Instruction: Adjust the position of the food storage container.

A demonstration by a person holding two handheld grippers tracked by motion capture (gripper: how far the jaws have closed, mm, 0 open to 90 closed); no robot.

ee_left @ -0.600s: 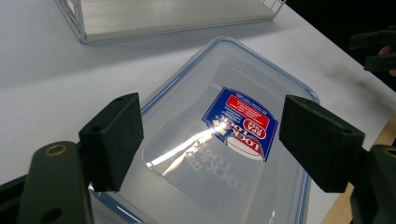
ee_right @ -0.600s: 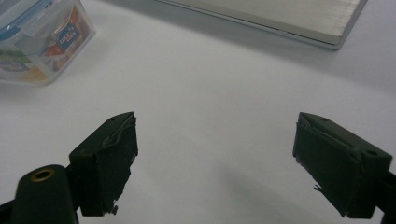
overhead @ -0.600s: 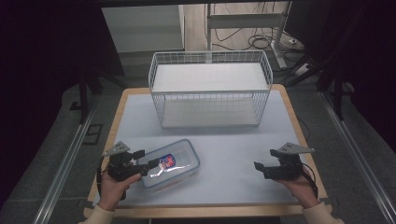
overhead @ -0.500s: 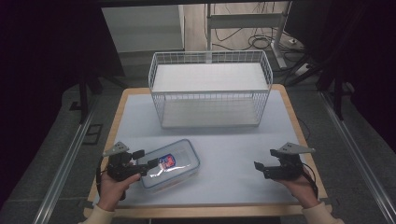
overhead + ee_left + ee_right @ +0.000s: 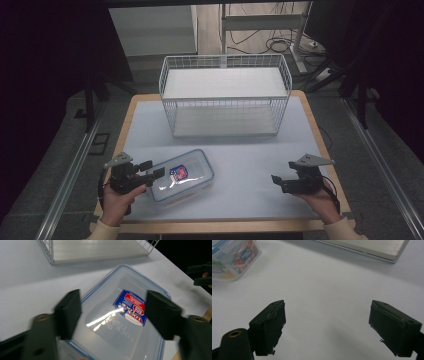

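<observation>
A clear plastic container (image 5: 181, 176) with a blue-rimmed lid and a red and blue label lies flat on the white table top, front left. My left gripper (image 5: 156, 169) is at its left end, open. In the left gripper view the container (image 5: 125, 340) lies beyond and between the spread jaws of that gripper (image 5: 113, 312), and I cannot tell whether they touch it. My right gripper (image 5: 276, 181) hovers near the front right of the table, open and with nothing in it. In the right gripper view its fingertips (image 5: 327, 322) frame bare table, with the container's corner (image 5: 232, 260) far off.
A white wire basket (image 5: 225, 95) with a pale board floor stands at the back centre of the table; its base edge (image 5: 372, 246) shows ahead of the right gripper. The wooden table edge (image 5: 220, 226) runs along the front. Dark floor and cables lie beyond.
</observation>
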